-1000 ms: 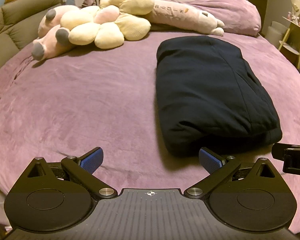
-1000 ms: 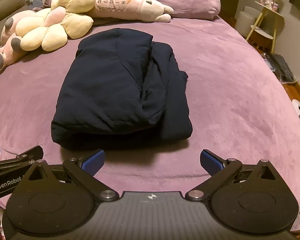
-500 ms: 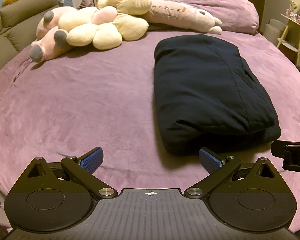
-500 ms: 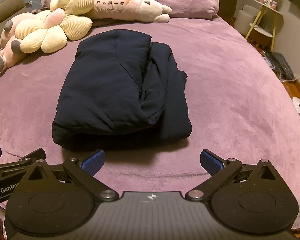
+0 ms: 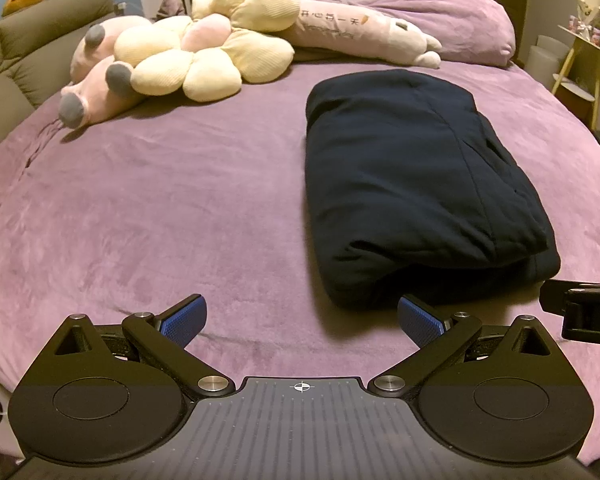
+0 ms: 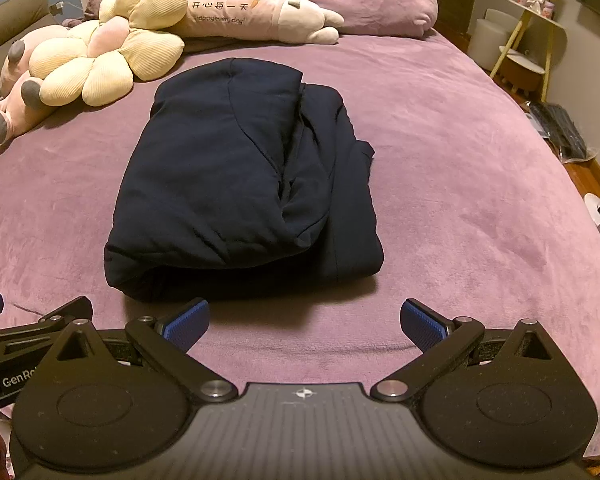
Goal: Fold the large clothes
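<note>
Left wrist view: the left gripper [image 5: 299,318] hovers low over the purple bed [image 5: 160,200], its blue fingers [image 5: 183,318] spread wide and holding nothing. The folded dark jacket [image 5: 412,184] lies just ahead and to the right, flat on the bed. In the right wrist view the right gripper [image 6: 304,320] is equally spread and empty, the jacket [image 6: 236,176] just beyond it. A yellow flower cushion [image 6: 96,60], a pink plush toy [image 5: 92,80] and a long lettered pillow [image 6: 256,16] crowd the bed's far side. What looks like a stool [image 6: 520,68] stands beside the bed.
</note>
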A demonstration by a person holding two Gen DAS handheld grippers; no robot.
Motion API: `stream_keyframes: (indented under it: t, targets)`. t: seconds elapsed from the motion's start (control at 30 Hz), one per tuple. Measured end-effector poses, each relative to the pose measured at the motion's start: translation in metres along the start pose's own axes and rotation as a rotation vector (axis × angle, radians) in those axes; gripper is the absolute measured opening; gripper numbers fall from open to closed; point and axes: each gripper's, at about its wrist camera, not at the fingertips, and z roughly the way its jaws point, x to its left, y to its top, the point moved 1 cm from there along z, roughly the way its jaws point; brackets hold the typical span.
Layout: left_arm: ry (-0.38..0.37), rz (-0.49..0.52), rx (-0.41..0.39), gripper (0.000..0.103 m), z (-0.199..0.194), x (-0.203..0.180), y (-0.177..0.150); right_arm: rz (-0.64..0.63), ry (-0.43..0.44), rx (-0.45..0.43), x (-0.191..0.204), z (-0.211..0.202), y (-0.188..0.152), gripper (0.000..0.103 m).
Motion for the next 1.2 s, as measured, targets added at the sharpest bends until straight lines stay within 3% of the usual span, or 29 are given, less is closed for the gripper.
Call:
stream_keyframes:
  t: [1.2]
  targets:
    - [-0.001, 0.015, -0.005, 0.103, -0.0027, -0.0037, 0.0021, 0.028, -0.007, -0.001, -0.0009, -0.0021, -0.0031, 0.102]
